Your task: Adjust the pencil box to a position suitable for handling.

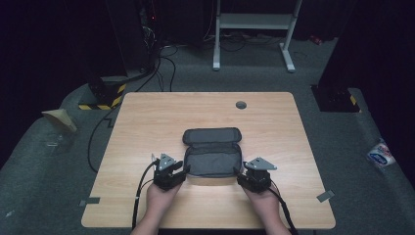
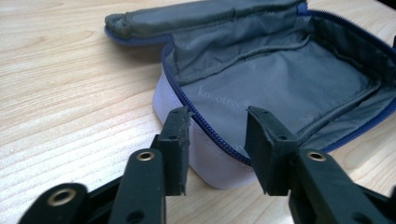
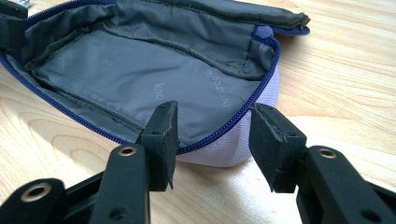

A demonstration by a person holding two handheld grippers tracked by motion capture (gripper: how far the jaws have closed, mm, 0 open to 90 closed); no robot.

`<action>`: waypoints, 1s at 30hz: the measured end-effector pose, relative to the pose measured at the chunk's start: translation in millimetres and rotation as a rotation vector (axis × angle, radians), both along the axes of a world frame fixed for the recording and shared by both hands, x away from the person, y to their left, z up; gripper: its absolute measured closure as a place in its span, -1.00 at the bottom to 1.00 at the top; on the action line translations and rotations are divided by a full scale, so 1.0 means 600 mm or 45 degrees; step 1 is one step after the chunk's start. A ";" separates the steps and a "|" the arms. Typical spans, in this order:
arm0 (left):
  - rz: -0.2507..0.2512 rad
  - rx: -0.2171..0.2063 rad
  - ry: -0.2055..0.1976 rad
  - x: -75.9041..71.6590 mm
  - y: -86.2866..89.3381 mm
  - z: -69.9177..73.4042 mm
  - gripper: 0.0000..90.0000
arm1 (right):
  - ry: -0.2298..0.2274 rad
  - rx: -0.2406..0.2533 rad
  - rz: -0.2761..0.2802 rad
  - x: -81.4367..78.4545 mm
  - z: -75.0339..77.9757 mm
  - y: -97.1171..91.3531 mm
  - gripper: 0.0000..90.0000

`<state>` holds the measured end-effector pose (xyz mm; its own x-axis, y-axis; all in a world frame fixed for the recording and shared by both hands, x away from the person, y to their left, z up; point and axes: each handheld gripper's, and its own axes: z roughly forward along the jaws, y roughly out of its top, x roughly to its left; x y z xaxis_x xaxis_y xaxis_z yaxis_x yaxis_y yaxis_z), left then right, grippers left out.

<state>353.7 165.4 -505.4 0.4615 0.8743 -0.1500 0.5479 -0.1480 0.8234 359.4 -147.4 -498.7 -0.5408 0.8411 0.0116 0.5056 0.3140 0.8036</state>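
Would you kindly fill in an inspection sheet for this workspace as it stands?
Surface: wooden table, with a grey round cap near its far edge.
Job's things: grey pouch unzipped, lid folded back, nothing seen inside.
Clutter: nothing seen on the table.
Grippers: left gripper at the pouch's near left corner, right gripper at its near right corner; both open, fingers astride the zip rim without pinching it.
Cables: one trails from each gripper toward the person; more cables on the floor.
Surroundings: white frame, a striped block, a packet on grey carpet.
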 end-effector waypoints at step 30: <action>0.089 -0.049 -0.090 -0.015 0.052 0.024 0.04 | -0.032 0.047 0.009 0.009 0.032 -0.004 -0.13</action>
<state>344.4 196.3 -490.8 0.4104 0.8989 -0.1532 0.4962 -0.0791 0.8646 364.6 -150.0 -479.6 -0.5473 0.8365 0.0290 0.4830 0.2873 0.8272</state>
